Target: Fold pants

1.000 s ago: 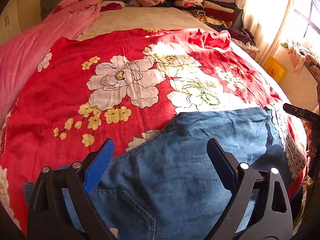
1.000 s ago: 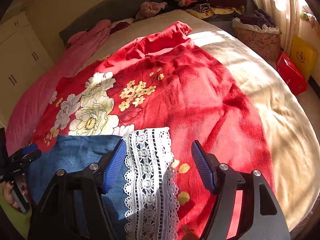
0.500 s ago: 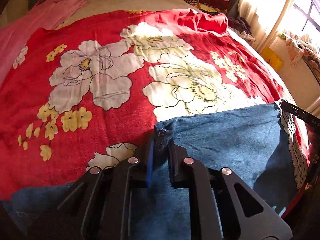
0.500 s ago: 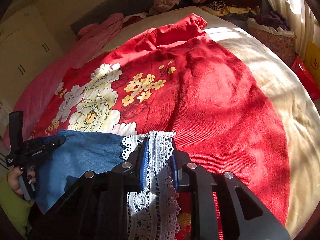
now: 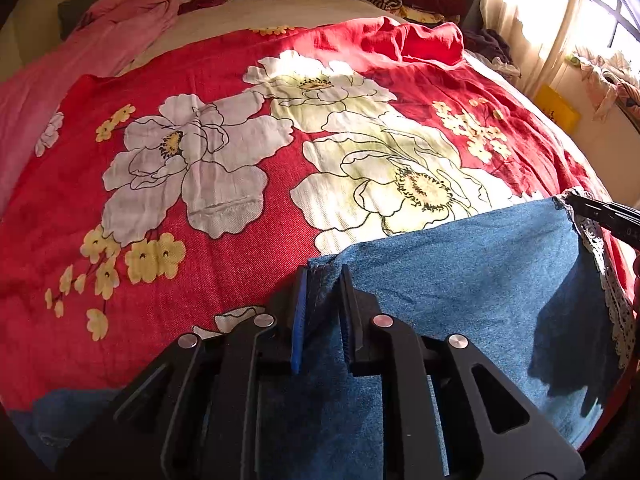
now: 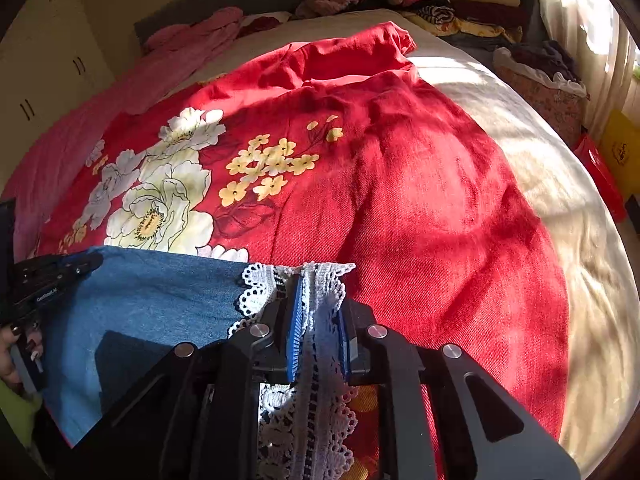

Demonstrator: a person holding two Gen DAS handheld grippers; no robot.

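Pants [image 5: 460, 276] lie on the red sheet [image 5: 240, 240] at the bed's near edge, long axis 9-to-3 — left gripper [image 5: 325, 280] pinching the denim end at 9, right gripper [image 6: 318, 300] the lace hem [image 6: 316, 360] at 3, though both jaws are easing open slightly.

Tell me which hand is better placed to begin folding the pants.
Probably the right. The right gripper has the lace hem, the pants' free end, between its slightly opening jaws. The left gripper, jaws also opening, has only a denim edge between them.
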